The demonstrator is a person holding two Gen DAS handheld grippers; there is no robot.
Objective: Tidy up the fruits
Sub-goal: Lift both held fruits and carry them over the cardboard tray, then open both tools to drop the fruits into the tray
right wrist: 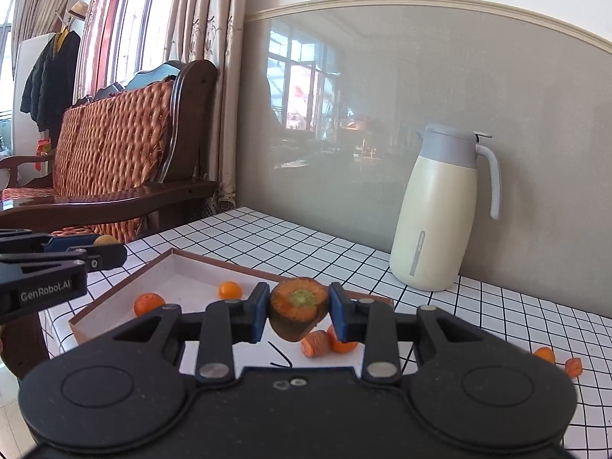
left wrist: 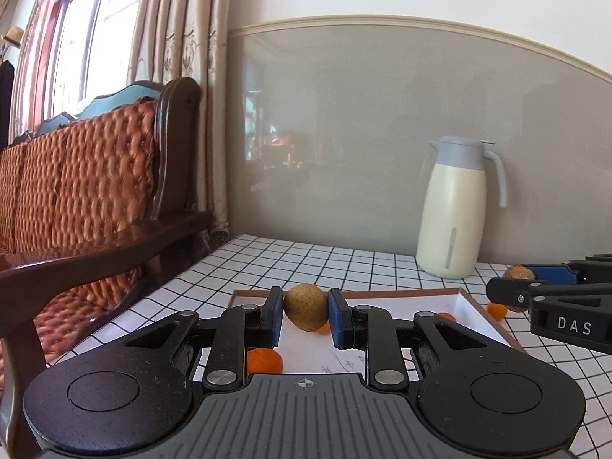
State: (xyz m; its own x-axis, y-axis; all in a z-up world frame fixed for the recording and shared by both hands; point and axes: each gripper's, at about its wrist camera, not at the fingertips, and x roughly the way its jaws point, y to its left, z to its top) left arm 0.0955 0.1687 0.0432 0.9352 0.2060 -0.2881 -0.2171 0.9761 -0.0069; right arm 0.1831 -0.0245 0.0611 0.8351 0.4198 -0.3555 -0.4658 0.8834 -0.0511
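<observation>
My left gripper (left wrist: 306, 306) is shut on a brownish-green pear-like fruit (left wrist: 306, 308), held above a white shallow tray (left wrist: 470, 306) with a brown rim. My right gripper (right wrist: 299, 302) is shut on a thick carrot stub (right wrist: 299, 306) with its cut orange face and green core upward, over the tray's (right wrist: 114, 290) near corner. Small oranges (right wrist: 149, 303) (right wrist: 230, 290) lie in the tray, and a carrot piece (right wrist: 316, 344) lies below the right jaws. Each gripper shows at the edge of the other's view: the right gripper (left wrist: 535, 283) and the left gripper (right wrist: 95, 248).
A cream and grey jug (left wrist: 451, 210) (right wrist: 436, 222) stands by the wall at the back right of the checked tablecloth (right wrist: 344, 252). Loose carrot pieces (right wrist: 545, 354) lie on the cloth at the right. A wooden sofa (left wrist: 95, 191) stands left of the table.
</observation>
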